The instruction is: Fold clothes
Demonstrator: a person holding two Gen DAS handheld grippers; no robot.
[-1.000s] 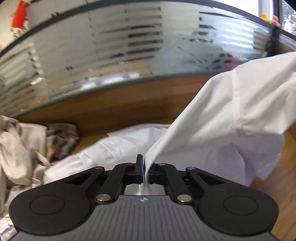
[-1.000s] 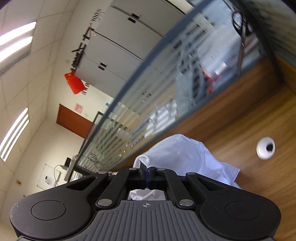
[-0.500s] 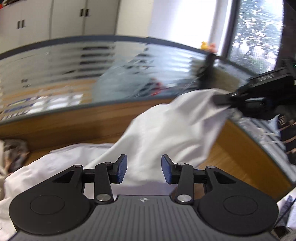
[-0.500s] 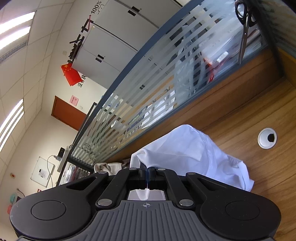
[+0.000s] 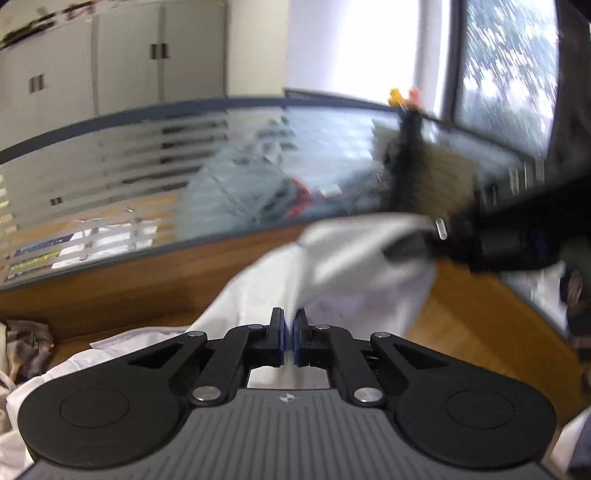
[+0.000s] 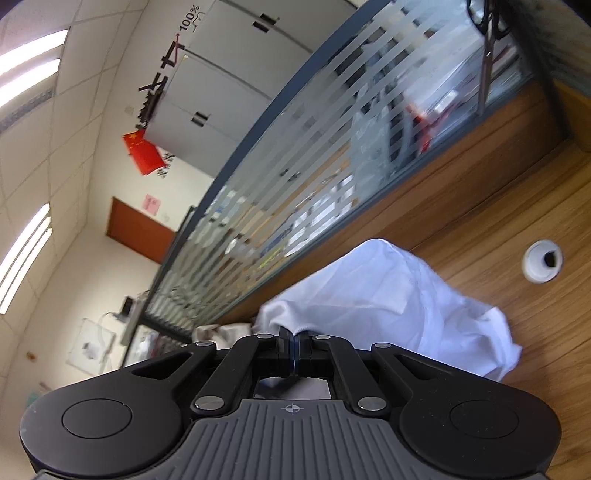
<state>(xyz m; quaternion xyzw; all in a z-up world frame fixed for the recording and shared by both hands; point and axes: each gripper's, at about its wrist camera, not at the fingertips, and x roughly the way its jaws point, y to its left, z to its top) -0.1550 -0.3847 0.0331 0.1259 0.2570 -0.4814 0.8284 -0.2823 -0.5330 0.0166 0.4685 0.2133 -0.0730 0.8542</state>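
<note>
At the far left of the left wrist view a crumpled beige and patterned heap of clothes [image 5: 22, 354] lay against the wooden wall, probably waiting its turn. The white shirt [image 5: 332, 273] rose from the tabletop [image 5: 476, 332] in a slack ridge, part resting on the wood and part lifted. The left claw [image 5: 289, 341] was nearly closed, its blue pads pinching a fold of the shirt. Further right the right claw [image 5: 413, 243] gripped another part high up, seemingly to stretch the cloth between the two for a fold. In the right wrist view that claw [image 6: 293, 354] was closed tight on the shirt's edge [image 6: 388, 295]. On the cupboards a sign read "100%" [image 6: 190, 20]; other writing was illegible.
</note>
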